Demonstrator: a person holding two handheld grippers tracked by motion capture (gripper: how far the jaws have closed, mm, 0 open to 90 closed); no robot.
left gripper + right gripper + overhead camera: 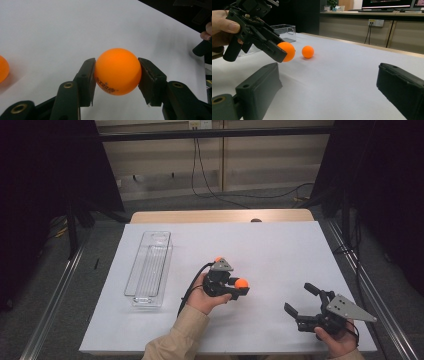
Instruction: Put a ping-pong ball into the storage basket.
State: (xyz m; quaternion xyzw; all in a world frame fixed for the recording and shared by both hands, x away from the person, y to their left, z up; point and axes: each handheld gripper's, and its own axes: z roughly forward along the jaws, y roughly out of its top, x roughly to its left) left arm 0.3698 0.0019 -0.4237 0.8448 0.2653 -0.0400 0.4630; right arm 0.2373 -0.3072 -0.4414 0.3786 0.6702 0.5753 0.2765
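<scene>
My left gripper (241, 287) is shut on an orange ping-pong ball (242, 283), held a little above the white table near its middle. In the left gripper view both pads press the ball (117, 71) from either side. A second orange ball (218, 260) lies on the table just behind that gripper; it also appears at the left edge of the left gripper view (3, 68) and in the right gripper view (308, 51). My right gripper (300, 298) stands open near the front right of the table, nothing between its jaws. From its own view I see the left gripper (283, 53) with the held ball (288, 51).
A clear plastic tray (148, 270), long and narrow, lies on the left part of the white table sheet (280, 245). Beyond the far table edge are cables and a wooden wall panel. Dark curtains stand at both sides.
</scene>
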